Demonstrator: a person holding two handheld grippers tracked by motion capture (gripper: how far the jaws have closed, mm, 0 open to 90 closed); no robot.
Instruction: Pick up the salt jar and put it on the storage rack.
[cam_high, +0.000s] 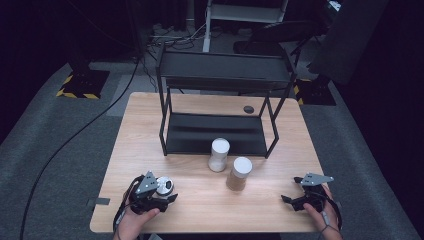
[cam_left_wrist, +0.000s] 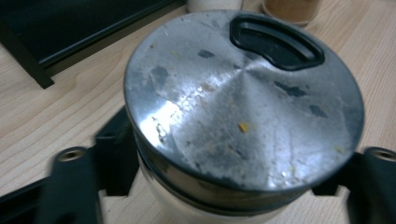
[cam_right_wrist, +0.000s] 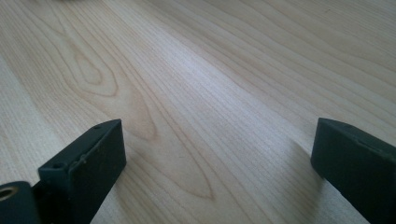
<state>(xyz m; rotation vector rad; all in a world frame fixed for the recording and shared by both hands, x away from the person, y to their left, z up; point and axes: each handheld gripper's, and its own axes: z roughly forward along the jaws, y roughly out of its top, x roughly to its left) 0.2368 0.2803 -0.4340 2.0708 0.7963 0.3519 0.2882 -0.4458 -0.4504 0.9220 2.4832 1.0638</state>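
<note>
While clamped, steel-lidded jar (cam_left_wrist: 243, 112) sits between left gripper (cam_high: 159, 192) jaws

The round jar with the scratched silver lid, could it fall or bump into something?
Maybe. The left gripper clasps the round jar with the scratched silver lid just below its rim, so it might slip or tip. Two white-lidded jars stand before the black metal shelf rack; a careless swing could topple them.

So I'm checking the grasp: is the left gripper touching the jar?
Touching. In the left gripper view both jaws press the jar's sides below its lid.
</note>
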